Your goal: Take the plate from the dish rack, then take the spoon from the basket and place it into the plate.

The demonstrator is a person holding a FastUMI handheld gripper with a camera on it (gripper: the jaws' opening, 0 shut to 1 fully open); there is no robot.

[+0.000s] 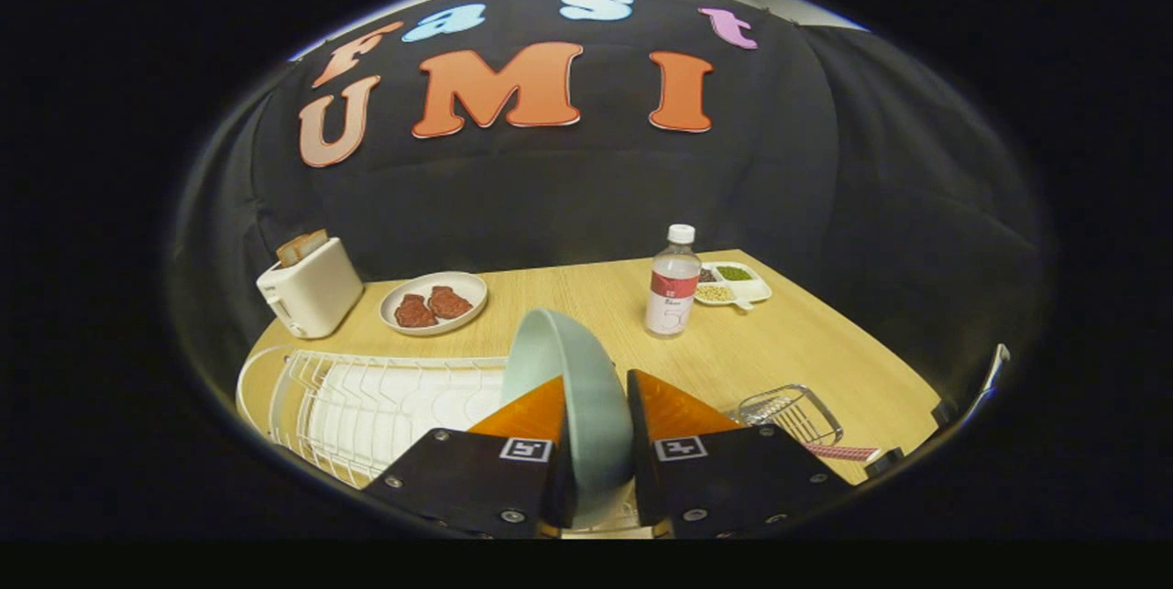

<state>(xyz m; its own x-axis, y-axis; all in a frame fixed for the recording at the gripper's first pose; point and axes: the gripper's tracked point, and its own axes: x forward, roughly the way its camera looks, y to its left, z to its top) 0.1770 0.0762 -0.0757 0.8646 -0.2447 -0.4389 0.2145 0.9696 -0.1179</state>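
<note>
A pale green plate [568,369] stands on edge between my two fingers, and my gripper [596,406] is shut on its rim. The plate rises above the right end of the white wire dish rack [367,397], which sits left of my fingers on the wooden table [797,342]. To the right of my fingers sits a small wire basket [793,410]. A red patterned handle [843,452] lies just beside it, and I cannot tell if it is the spoon.
Beyond the rack stand a white toaster [310,296] with bread in it and a white plate with two brown pieces [433,302]. A water bottle [672,282] and a divided snack dish [733,284] stand farther right. Bare tabletop lies between bottle and basket.
</note>
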